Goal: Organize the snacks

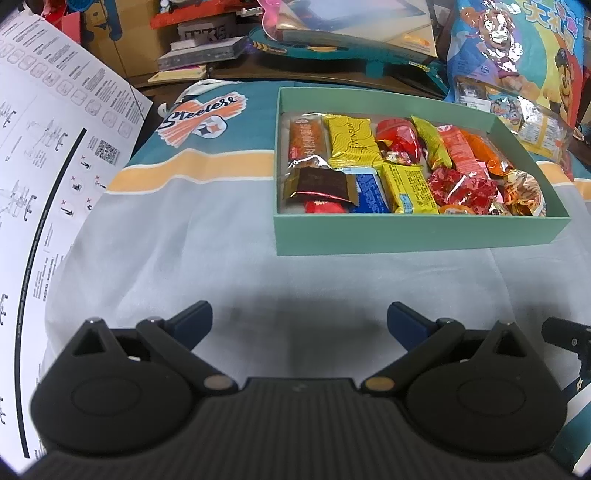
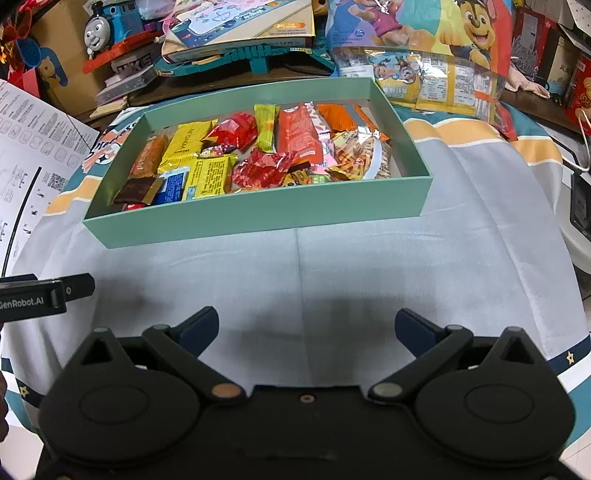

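A shallow green box (image 1: 417,236) (image 2: 255,216) rests on the cloth-covered table, holding several wrapped snacks: yellow packs (image 1: 352,142) (image 2: 208,177), red foil sweets (image 1: 460,186) (image 2: 264,168), an orange bar (image 1: 306,138) and a dark chocolate square (image 1: 319,184) (image 2: 135,190). My left gripper (image 1: 299,321) hangs open over bare cloth in front of the box, nothing between its fingers. My right gripper (image 2: 306,328) is likewise open and empty, near the box's front wall. In the right wrist view the left gripper's body (image 2: 40,291) shows at the left edge.
A printed instruction sheet (image 1: 44,155) (image 2: 26,147) lies at the left. Behind the box are a large cartoon snack bag (image 1: 517,62) (image 2: 424,55), a toy train (image 2: 103,29), boxed toys (image 2: 240,29) and cardboard clutter. The grey cloth (image 2: 369,266) spreads in front.
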### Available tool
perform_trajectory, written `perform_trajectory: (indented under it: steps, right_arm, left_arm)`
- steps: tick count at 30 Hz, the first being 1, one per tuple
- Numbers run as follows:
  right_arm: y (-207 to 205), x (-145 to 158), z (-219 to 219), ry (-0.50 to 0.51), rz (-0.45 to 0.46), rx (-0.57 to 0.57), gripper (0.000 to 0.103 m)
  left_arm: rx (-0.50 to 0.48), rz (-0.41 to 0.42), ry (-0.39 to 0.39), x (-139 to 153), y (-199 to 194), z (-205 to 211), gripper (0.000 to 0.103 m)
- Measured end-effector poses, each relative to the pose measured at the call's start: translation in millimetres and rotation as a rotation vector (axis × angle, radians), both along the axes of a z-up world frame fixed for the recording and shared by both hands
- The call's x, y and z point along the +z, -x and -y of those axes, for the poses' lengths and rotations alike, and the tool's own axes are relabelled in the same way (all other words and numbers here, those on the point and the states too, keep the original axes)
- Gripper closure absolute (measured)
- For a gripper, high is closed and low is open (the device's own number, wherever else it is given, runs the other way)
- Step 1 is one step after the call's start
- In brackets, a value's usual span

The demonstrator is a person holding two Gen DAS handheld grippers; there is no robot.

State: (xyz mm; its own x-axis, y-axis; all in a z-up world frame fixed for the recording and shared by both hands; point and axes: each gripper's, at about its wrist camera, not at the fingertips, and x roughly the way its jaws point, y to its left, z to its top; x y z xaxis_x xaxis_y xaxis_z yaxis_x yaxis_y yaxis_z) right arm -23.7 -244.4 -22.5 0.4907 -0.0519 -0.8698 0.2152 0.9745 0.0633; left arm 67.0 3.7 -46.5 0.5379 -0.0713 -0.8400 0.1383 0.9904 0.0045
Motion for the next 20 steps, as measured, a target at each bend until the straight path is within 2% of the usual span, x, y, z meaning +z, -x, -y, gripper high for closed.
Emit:
perform_trajectory:
  steps: [20]
  right_arm:
    - [-3.2,5.0,-2.6,0.006,0.002,0.006,0.000]
  left_arm:
    - [-0.021,0.005,-0.016,-1.9,1.8,1.7,0.000]
